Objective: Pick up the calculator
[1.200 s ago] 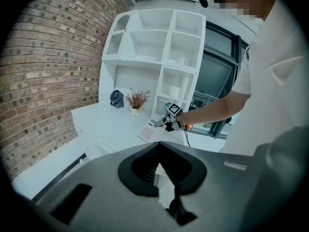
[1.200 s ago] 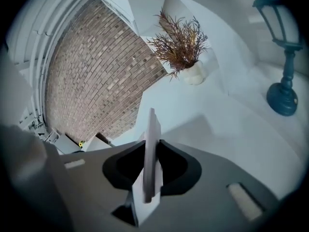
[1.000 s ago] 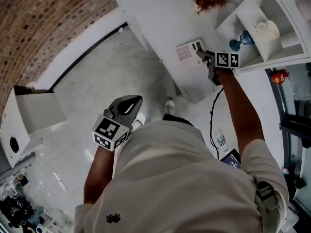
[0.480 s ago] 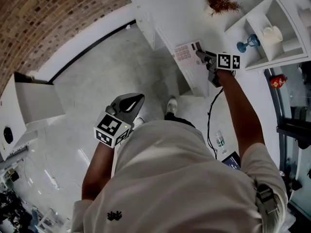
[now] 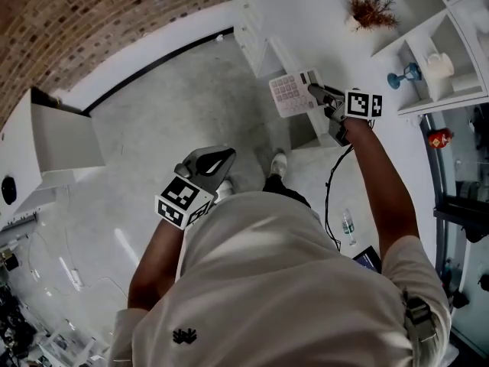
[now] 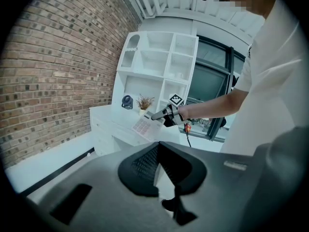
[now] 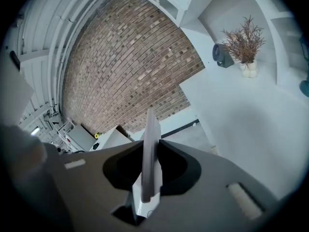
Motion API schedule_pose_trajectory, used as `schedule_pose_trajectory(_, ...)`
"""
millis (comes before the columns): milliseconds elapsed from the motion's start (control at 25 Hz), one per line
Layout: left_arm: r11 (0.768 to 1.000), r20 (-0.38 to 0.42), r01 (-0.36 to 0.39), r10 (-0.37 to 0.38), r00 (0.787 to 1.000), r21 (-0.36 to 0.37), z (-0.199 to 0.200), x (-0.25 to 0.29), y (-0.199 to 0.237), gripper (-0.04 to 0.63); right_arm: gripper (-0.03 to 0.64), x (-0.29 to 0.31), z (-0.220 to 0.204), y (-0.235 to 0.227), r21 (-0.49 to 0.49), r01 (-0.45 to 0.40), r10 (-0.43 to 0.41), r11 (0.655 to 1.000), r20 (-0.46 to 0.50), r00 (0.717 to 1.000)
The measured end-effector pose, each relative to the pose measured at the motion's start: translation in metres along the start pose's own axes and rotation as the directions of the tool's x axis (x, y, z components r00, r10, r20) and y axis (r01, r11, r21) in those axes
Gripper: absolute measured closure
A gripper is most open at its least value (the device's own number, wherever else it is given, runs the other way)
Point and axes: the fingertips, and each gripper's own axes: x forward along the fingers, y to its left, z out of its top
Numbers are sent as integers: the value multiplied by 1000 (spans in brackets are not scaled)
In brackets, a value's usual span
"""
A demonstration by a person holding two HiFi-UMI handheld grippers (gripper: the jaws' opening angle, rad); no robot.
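Grip secured, by the look of it, so the pick-up step seemed all but finished. At the left of the head view, the left gripper (image 5: 223, 155) hung idle over the grey floor (image 5: 153, 128), near the person's body, its jaws together on nothing. Its own view confirmed the tips meeting with no object between them. Moving right, the calculator (image 5: 290, 94) was in the air just off the near edge of the white counter (image 5: 306, 14), keys facing up. It was pinched at its right end by the right gripper (image 5: 315, 92), whose jaws were clamped on it. Further right stood the white shelf unit (image 5: 428, 21), taking no part. My read was that the next move called simply for a firm, steady clamp and a level carry, because most of the calculator's body stuck out unsupported to the left of the pads and could swing or slip. As for the views, the head view alone showed the keypad face and both grippers at once. The left gripper view alone showed the calculator (image 6: 143, 126) from the side, held out in front of the counter rather than resting on top. The right gripper view gave only its thin edge standing between the jaws, yet that was the plainest proof of contact.
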Motion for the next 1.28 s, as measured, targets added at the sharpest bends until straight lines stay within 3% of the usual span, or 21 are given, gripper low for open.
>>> schedule_pose_trajectory(640, 1000, 8, -2, 3, 1000, -22, -62, -89, 1, 589, 531, 34, -57, 130, -35, -92, 90, 995, -35, 995)
schedule_pose_trajectory(1280, 1000, 32, -5, 6, 999, -31, -78, -111, 2, 589, 532, 34, -88, 166, -40, -109, 107, 993, -50, 993)
